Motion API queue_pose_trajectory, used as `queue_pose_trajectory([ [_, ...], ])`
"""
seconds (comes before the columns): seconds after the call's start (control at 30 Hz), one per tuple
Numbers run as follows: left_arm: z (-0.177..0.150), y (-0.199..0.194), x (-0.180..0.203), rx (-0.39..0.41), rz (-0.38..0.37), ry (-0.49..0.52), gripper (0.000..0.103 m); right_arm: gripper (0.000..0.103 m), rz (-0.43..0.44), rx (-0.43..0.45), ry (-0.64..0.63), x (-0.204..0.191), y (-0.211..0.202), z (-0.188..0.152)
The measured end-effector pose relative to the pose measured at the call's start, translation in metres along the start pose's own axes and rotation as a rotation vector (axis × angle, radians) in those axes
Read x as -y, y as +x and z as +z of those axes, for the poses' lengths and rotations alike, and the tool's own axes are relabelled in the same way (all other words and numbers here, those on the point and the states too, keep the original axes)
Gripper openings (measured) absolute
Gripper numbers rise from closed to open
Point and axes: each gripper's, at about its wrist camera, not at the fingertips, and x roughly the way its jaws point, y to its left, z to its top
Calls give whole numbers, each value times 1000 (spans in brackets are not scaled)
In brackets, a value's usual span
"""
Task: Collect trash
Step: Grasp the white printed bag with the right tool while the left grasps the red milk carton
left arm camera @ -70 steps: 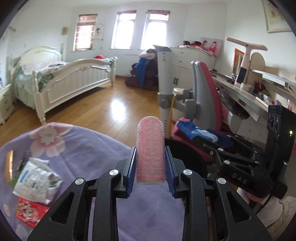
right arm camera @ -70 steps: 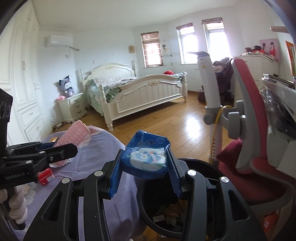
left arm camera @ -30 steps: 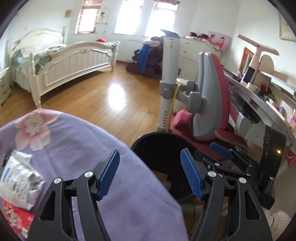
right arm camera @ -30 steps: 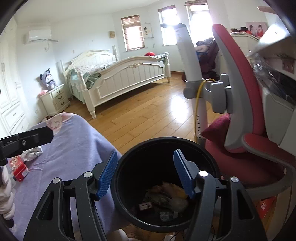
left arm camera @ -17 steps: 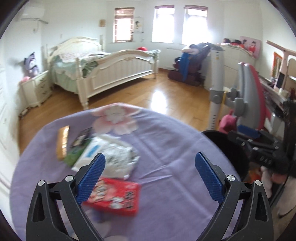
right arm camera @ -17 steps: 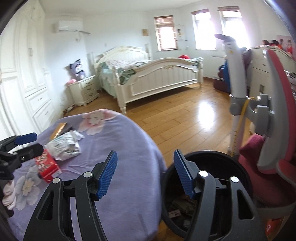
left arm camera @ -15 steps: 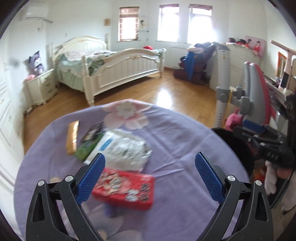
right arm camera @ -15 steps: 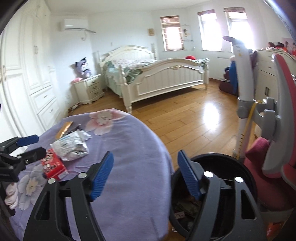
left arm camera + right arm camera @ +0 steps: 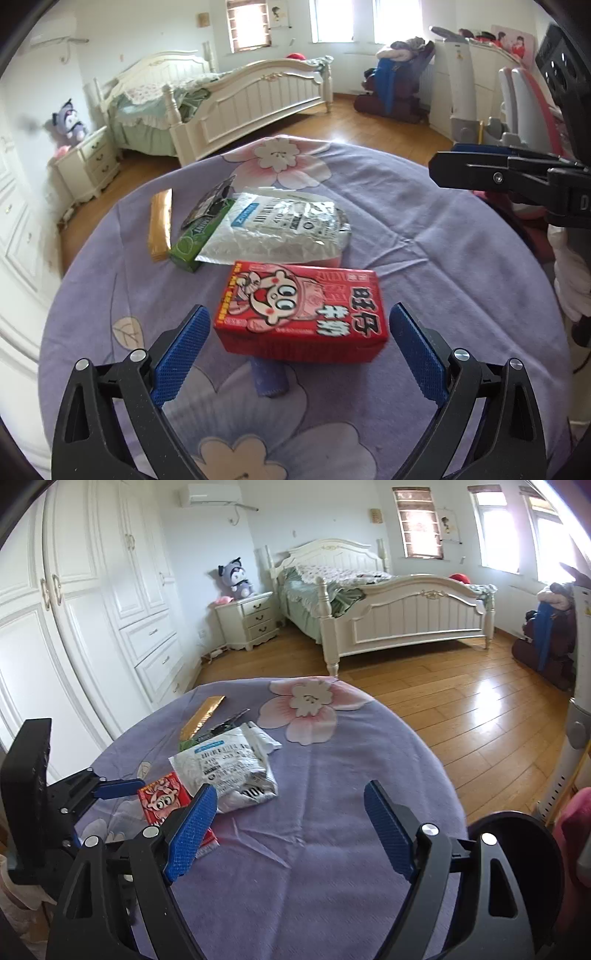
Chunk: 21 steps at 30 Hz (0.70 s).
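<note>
Both of your grippers are spread wide with nothing pinched. Your left gripper (image 9: pixel 295 347) has its jaws fully apart, blue pads either side of the red milk carton (image 9: pixel 301 310) but clear of it, so the carton lies flat on the purple floral cloth (image 9: pixel 424 258) untouched; a small purple cylinder (image 9: pixel 269 376) pokes out from under its near edge. Your right gripper (image 9: pixel 290 830) has just been opening its jaws further, nothing between them, only bare cloth in the gap. From the right wrist view the carton (image 9: pixel 162 803) sits partly behind your left-hand pad, and your left gripper (image 9: pixel 110 788) shows at the left edge beside it. Just past the carton is the crumpled white foil bag (image 9: pixel 280 229), touching or overlapping the carton's far side, can't tell which. Left of the bag lies a green pack (image 9: pixel 201 236), partly under the bag, with a dark wrapper (image 9: pixel 210 201) on top of it, and a gold bar wrapper (image 9: pixel 160 221) just beside that, apart from the rest. The black trash bin (image 9: pixel 517 853) is at the lower right of the right wrist view, off the table edge, well apart from the trash pile. Farther back you have wood floor (image 9: pixel 461 701), a white bed (image 9: pixel 388 605), a nightstand (image 9: pixel 251 622) with a plush toy (image 9: pixel 236 578) on it, and white wardrobes (image 9: pixel 74 609) along the left wall.
</note>
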Motion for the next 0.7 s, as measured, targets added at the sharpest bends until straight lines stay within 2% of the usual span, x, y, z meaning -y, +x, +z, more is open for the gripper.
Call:
queue_pose_trajectory([
  [0.07,2,5,-5,-4,-4,-19,96,81,19,-18,-15,-7,9,5],
  [0.1,2,6,-11,3,-21,-47,87,81,26,-27,-26,-10,14,8],
  [0.2,-1,7,-29,9,-72,-132,87,84,59,-55,-48,-18,26,12],
  [0.43,-13,-12,-55,51,-44,-208,87,91,130,-145,-104,-34,63,18],
  [0.63,-25,-30,-79,79,1,-261,87,91,157,-258,-111,-44,106,17],
  [0.7,-27,-32,-87,80,5,-276,87,85,155,-274,-114,-47,112,14],
])
